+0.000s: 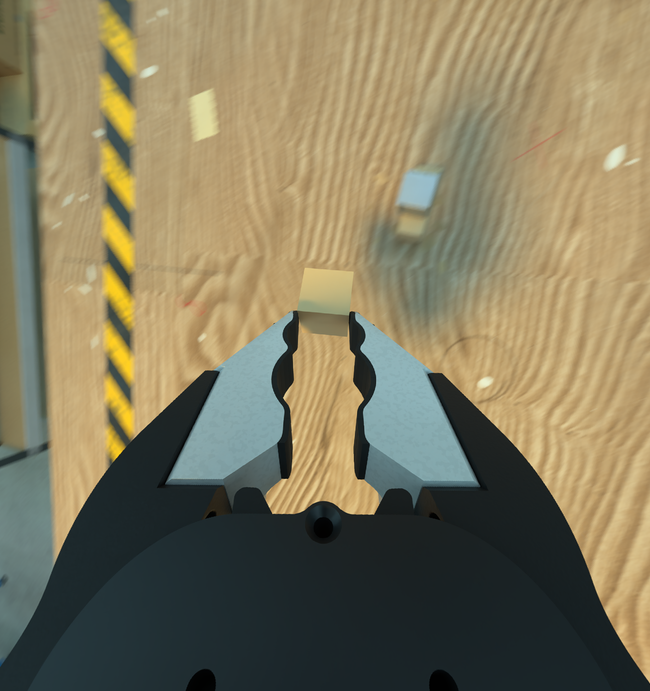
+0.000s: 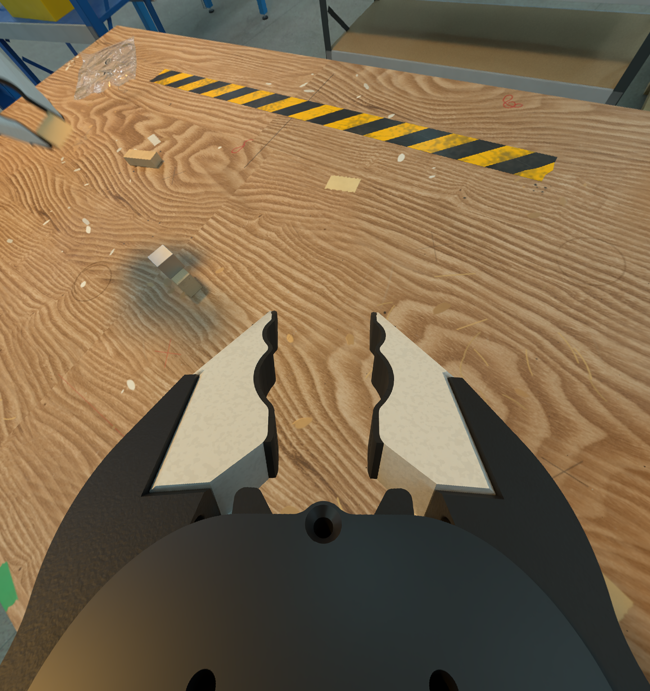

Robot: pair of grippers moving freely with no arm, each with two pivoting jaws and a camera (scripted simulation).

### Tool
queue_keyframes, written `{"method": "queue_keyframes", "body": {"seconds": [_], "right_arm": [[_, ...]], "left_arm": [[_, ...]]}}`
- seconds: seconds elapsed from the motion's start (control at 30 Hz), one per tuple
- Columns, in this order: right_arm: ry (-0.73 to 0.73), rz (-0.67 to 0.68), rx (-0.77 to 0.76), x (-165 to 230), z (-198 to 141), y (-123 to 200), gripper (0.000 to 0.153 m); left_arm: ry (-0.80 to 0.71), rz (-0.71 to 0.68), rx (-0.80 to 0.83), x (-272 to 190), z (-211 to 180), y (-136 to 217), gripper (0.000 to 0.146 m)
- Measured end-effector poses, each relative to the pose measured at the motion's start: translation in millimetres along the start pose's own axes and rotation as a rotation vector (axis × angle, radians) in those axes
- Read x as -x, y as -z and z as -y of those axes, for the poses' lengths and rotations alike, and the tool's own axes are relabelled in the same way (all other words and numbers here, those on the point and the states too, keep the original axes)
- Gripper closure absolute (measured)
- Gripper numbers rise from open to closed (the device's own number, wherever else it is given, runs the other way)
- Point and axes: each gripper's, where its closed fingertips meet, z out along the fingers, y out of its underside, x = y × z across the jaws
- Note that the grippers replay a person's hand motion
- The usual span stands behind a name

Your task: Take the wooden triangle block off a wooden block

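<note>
My left gripper is shut on a pale wooden triangle block, pinched at the fingertips and held high above the table. Two of its faces show, meeting at a ridge. Below and to the right, a blurred small stack of wooden blocks stands on the table. In the right wrist view the left gripper shows at the upper left with the block in it. The stack stands apart, left of and beyond my right gripper, which is open and empty over the table.
Another loose wooden block lies beyond the stack. A yellow-black hazard tape strip crosses the far table, and a masking tape piece lies near it. A clear plastic bag lies at the far left corner. Shelving stands beyond the table edge.
</note>
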Motion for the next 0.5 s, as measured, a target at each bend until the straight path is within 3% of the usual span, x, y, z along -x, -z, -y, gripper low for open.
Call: {"method": "queue_keyframes", "body": {"seconds": [0.1, 0.23, 0.5], "right_arm": [[0.003, 0.006, 0.003, 1, 0, -1, 0.103], [0.006, 0.016, -0.002, 3, 0, -1, 0.103], [-0.005, 0.027, -0.021, 0, -2, 1, 0.103]], "left_arm": [[-0.046, -0.106, 0.013, -39, 34, -34, 0.119], [-0.121, -0.129, 0.064, -55, 61, -68, 0.119], [-0.127, -0.193, 0.148, -68, 72, -100, 0.119]]}}
